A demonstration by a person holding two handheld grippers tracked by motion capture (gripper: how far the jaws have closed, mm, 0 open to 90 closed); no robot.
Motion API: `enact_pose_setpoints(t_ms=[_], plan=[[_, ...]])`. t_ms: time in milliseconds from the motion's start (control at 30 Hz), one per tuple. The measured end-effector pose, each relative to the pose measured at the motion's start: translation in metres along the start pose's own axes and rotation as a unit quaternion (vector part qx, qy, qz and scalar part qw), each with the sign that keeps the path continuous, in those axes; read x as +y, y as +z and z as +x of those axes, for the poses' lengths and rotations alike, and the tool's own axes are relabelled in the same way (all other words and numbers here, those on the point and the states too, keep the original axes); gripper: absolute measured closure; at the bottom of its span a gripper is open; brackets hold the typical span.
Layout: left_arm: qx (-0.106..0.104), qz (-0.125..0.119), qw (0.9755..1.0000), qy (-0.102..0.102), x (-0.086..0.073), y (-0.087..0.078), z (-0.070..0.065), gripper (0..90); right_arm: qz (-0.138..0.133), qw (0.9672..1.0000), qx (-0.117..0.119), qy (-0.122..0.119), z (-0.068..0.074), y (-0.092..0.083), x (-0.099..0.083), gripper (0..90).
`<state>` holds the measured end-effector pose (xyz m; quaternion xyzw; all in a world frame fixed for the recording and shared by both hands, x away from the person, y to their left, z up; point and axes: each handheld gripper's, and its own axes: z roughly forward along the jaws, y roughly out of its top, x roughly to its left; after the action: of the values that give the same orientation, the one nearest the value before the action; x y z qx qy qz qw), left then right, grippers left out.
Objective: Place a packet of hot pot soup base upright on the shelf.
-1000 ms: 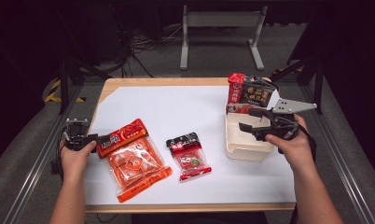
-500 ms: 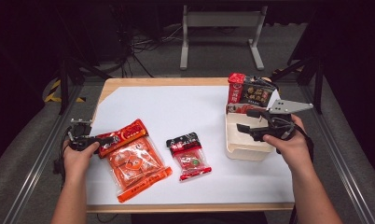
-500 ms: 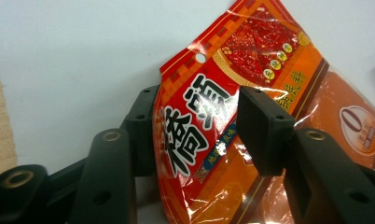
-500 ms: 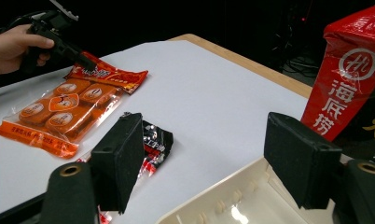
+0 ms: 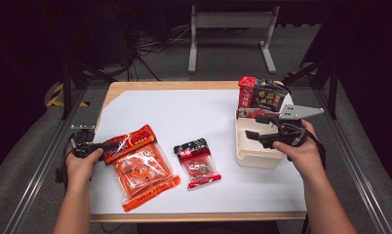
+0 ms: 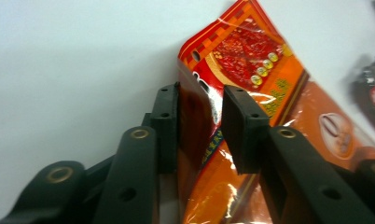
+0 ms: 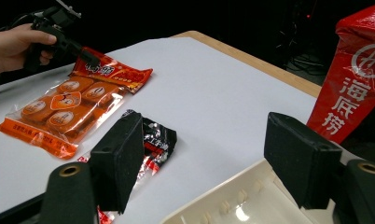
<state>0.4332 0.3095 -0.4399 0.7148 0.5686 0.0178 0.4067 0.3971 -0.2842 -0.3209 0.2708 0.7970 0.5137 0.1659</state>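
Note:
A red-orange sauce packet (image 5: pixel 130 141) lies at the table's left, its lower edge over a clear orange bag of round cakes (image 5: pixel 143 175). My left gripper (image 5: pixel 102 145) reaches in from the left. Its jaws have just been closing around the packet's near end (image 6: pixel 241 70), which sits between them; the pads (image 6: pixel 169 116) stand close on either side and no firm pinch shows. My right gripper (image 5: pixel 252 126) hovers open over the cream bin (image 5: pixel 257 156) with nothing between its pads (image 7: pixel 118 158). The left gripper (image 7: pixel 85 56) also shows far off in the right gripper view.
A red pouch and a dark pouch (image 5: pixel 260 100) stand upright at the bin's far end. A small black-and-red snack packet (image 5: pixel 196 163) lies mid-table on the white sheet (image 5: pixel 199 112). The wooden table edge (image 5: pixel 194 217) runs along the front.
The left gripper's jaws have narrowed around the end of the red-orange packet. Both hands stay where they were, and the right gripper is unchanged.

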Motion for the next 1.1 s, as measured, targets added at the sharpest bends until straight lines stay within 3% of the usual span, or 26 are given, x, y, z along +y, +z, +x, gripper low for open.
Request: enact_pose_setpoints(t_ms=[200, 333, 400, 433, 667, 833, 1100], plan=[[-0.007, 0.001, 0.9998, 0.016, 0.001, -0.001, -0.006, 76.8, 0.001, 1.0000, 0.001, 0.001, 0.000, 0.000, 0.000, 29.1], [-0.008, 0.003, 0.9996, 0.026, 0.001, 0.000, -0.006, 77.1, 0.001, 1.0000, 0.001, 0.001, 0.000, 0.001, -0.001, 29.0], [-0.031, 0.013, 0.9987, 0.039, 0.001, 0.003, -0.007, 77.3, 0.002, 1.0000, 0.002, 0.001, 0.000, 0.001, -0.001, 29.0], [-0.031, 0.013, 0.9987, 0.039, 0.001, 0.003, -0.007, 77.2, 0.002, 1.0000, 0.002, 0.001, 0.000, 0.001, -0.001, 29.0], [-0.005, 0.046, 0.9969, 0.063, 0.001, 0.013, -0.015, 78.9, 0.004, 1.0000, 0.002, 0.002, 0.000, 0.002, -0.001, 28.9], [0.004, 0.049, 0.9968, 0.063, 0.001, 0.013, -0.014, 88.5, 0.001, 1.0000, 0.001, 0.002, 0.000, 0.001, -0.001, 28.9], [0.008, 0.046, 0.9967, 0.067, 0.002, 0.011, -0.016, 89.9, 0.004, 1.0000, 0.002, 0.000, 0.000, 0.001, -0.001, 31.5]])
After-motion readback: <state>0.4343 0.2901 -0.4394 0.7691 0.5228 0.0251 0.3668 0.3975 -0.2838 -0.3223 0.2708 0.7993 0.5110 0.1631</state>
